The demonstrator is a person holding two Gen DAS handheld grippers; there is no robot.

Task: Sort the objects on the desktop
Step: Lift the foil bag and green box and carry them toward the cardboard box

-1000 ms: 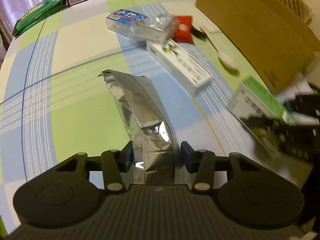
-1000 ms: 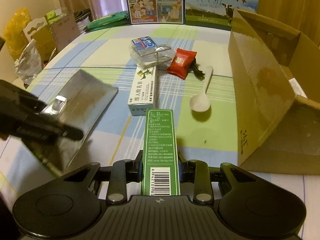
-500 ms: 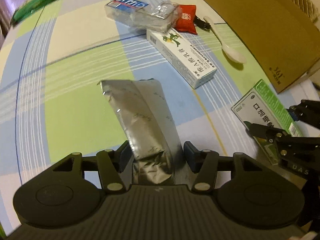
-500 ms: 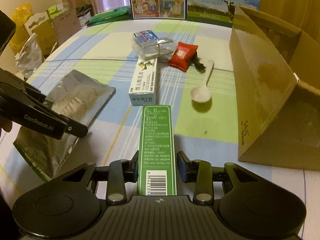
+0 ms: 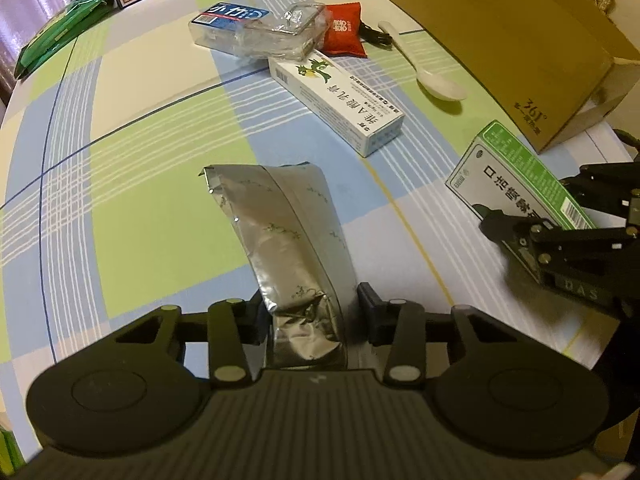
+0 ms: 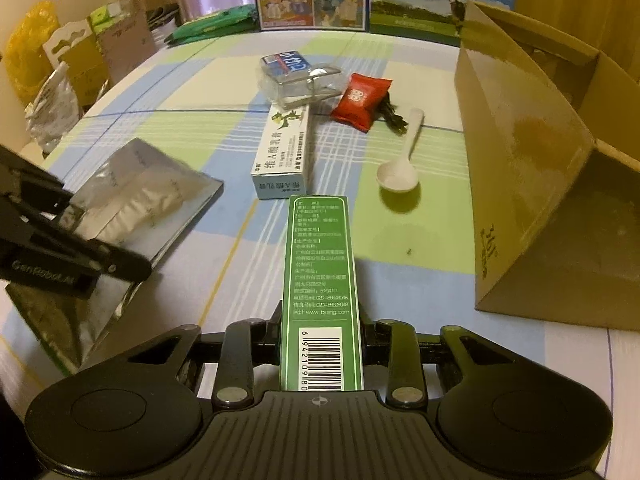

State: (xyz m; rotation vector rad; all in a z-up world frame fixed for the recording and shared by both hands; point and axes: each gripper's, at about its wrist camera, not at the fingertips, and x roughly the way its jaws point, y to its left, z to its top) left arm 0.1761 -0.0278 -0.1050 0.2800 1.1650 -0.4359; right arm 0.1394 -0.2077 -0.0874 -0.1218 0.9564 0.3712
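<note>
Left gripper (image 5: pixel 310 316) jaws clamp the crinkled silver foil pouch (image 5: pixel 288 232), frame centre; right gripper (image 6: pixel 320 344) jaws pinch the long green carton (image 6: pixel 318 280), both seemingly bound for the open brown cardboard box (image 6: pixel 532 160) at right.

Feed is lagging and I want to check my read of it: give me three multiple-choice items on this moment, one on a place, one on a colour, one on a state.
1. Where does the white spoon lie?
A. inside the cardboard box
B. on the tablecloth, between the white tube box and the cardboard box
C. in the left gripper

2. What colour is the box in the right gripper?
A. green
B. red
C. blue

3. What is the left gripper doing?
A. hanging open
B. shut on the spoon
C. shut on the silver foil pouch

Answers:
1 B, it rests on cloth beside the cardboard box and the white tube box.
2 A, the green box shows.
3 C, the silver foil pouch sits between its pads.
</note>
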